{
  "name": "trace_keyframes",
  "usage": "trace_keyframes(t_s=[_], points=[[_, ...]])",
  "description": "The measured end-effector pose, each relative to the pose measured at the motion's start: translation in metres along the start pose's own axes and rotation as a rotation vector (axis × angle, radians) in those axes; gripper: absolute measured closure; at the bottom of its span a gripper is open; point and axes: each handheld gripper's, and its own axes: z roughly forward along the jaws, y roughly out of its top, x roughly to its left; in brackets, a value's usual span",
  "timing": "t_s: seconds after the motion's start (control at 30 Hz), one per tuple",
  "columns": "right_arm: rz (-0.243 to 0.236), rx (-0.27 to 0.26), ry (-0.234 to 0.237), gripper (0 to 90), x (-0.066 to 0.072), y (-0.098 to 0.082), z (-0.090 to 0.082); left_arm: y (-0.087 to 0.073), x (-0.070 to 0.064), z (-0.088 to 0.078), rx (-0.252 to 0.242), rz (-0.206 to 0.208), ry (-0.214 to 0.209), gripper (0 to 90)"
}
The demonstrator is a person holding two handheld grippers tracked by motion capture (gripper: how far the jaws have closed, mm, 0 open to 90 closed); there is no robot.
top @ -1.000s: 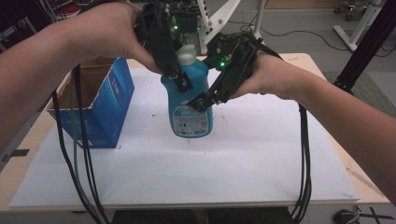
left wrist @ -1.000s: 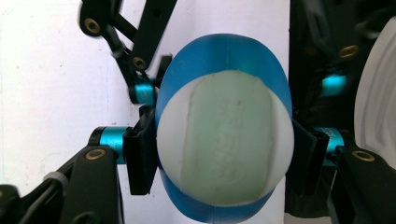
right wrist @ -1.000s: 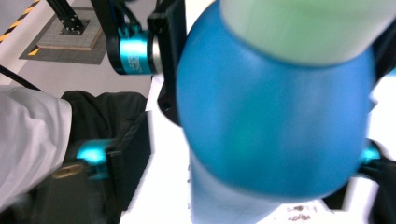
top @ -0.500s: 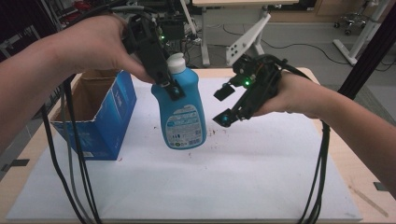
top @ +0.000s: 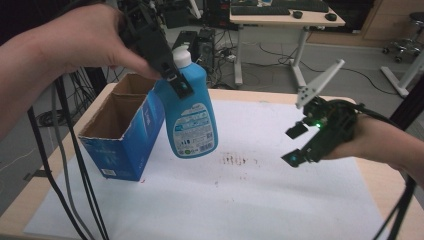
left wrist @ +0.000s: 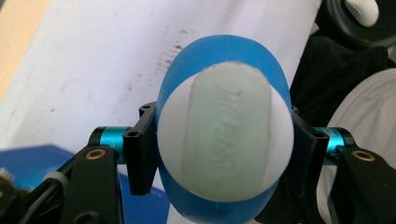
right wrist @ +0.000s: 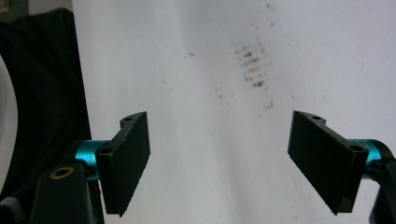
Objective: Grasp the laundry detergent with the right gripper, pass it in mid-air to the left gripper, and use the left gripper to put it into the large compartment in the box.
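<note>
A blue detergent bottle point(top: 190, 117) with a white cap and a printed label hangs in the air over the white sheet, next to the open blue box point(top: 122, 132). My left gripper point(top: 172, 75) is shut on the bottle's neck just under the cap. Looking down from the left gripper view, the white cap point(left wrist: 225, 131) sits between the two jaws, which press on the blue neck on both sides. My right gripper point(top: 295, 144) hovers over the right part of the sheet, open, with nothing between its fingers point(right wrist: 126, 156).
A white sheet point(top: 240, 200) with a brownish smudge point(top: 239, 160) covers the wooden table point(top: 385, 185). The blue cardboard box stands open at the left edge. Black cables point(top: 65, 165) trail down at the left. A desk and cables stand on the floor behind.
My left gripper has lifted the bottle off the sheet and carried it left toward the box. The right gripper has let go of the bottle and drawn away to the right, open.
</note>
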Motion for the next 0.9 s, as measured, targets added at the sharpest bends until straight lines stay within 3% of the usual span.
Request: trace_keyframes(t_s=[0.2,0.53,0.73,0.9], points=[[0.047,0.015,-0.035,20.7,-0.008,-0.016,-0.010,-0.016,0.010,-0.028,-0.034,-0.087,0.056,38.2],[0.135,-0.003,-0.051,20.7,-0.026,-0.042,-0.023,-0.054,0.037,-0.076,-0.088,-0.303,0.187,38.2],[0.148,0.000,-0.063,20.7,-0.031,-0.048,-0.026,-0.077,0.052,-0.085,-0.071,-0.395,0.269,38.2],[0.151,0.005,-0.071,20.7,-0.031,-0.049,-0.026,-0.090,0.065,-0.083,-0.040,-0.426,0.322,38.2]])
